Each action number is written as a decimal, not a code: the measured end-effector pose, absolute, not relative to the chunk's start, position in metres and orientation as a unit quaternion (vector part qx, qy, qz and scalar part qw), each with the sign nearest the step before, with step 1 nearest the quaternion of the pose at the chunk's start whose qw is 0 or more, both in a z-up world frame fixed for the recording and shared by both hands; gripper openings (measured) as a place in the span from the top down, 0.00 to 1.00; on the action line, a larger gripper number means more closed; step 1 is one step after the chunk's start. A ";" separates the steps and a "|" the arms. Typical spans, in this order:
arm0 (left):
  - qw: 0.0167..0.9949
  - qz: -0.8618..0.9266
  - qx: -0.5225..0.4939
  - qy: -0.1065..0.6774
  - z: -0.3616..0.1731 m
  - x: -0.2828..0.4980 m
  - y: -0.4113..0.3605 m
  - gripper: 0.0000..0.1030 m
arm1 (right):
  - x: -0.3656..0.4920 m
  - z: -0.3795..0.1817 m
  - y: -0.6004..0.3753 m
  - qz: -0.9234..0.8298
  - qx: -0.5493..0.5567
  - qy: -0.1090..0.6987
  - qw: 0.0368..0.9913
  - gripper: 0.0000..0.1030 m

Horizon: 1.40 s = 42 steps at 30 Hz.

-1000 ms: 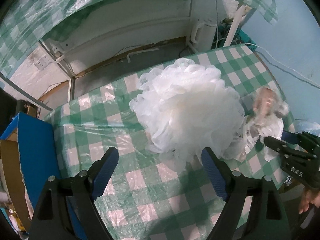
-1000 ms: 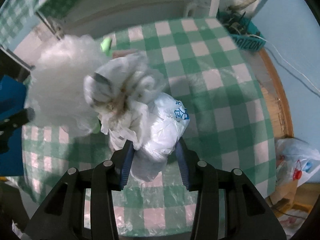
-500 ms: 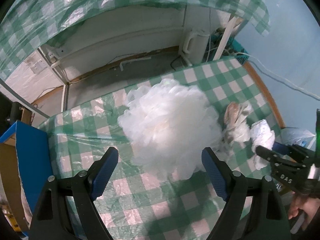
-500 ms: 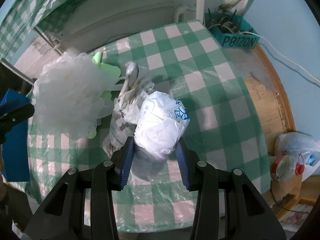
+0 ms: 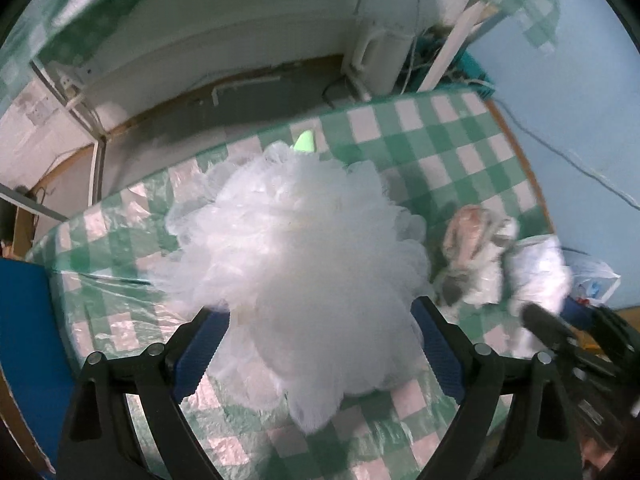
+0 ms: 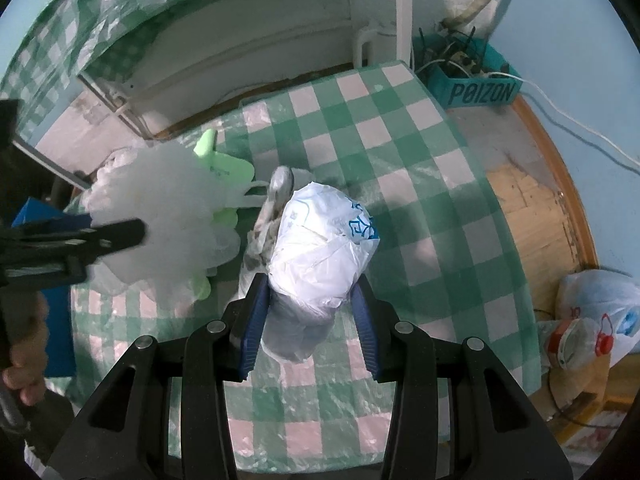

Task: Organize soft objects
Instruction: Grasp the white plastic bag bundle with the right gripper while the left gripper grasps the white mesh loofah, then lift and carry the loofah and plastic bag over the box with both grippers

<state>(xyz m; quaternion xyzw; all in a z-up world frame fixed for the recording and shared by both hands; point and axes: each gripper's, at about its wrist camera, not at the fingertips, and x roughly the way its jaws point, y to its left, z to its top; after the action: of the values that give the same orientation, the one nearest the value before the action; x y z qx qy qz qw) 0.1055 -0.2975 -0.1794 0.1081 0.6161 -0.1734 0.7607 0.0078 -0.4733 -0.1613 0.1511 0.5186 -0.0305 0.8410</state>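
Both fingers (image 5: pixel 438 354) seemingly flanking loofah (image 5: pixel 304 264)

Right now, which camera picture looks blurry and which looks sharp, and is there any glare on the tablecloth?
Left wrist view: motion-smeared, the mesh bath pouf soft-edged. Right wrist view: sharper, the white plastic bag and its blue print crisp, only the pouf blurred. Both: fisheye bending at the edges, pale sheen on the checked tablecloth.
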 end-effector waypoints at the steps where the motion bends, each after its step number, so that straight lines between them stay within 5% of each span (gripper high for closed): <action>1: 0.759 -0.169 0.115 0.618 -0.184 0.108 -0.300 0.10 | 0.009 -0.160 -0.473 -0.031 0.151 0.517 0.842 0.60; 12: 0.747 -0.137 0.178 0.626 -0.228 0.114 -0.324 0.04 | 0.021 -0.159 -0.465 -0.027 0.143 0.519 0.843 0.60; 17: 0.746 -0.140 0.167 0.630 -0.229 0.111 -0.309 0.30 | 0.028 -0.157 -0.455 -0.021 0.136 0.519 0.843 0.60; 23: 0.749 -0.158 0.163 0.622 -0.222 0.102 -0.297 0.50 | 0.029 -0.155 -0.442 -0.013 0.126 0.519 0.845 0.60; 42: 0.781 -0.168 0.157 0.581 -0.169 0.072 -0.263 0.59 | 0.027 -0.135 -0.415 0.003 0.109 0.505 0.856 0.60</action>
<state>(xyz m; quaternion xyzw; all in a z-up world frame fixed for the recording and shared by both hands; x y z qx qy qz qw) 0.0716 -0.2629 -0.1687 0.1571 0.5808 -0.1682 0.7809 0.0275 -0.4153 -0.1350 0.1091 0.5045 0.0030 0.8565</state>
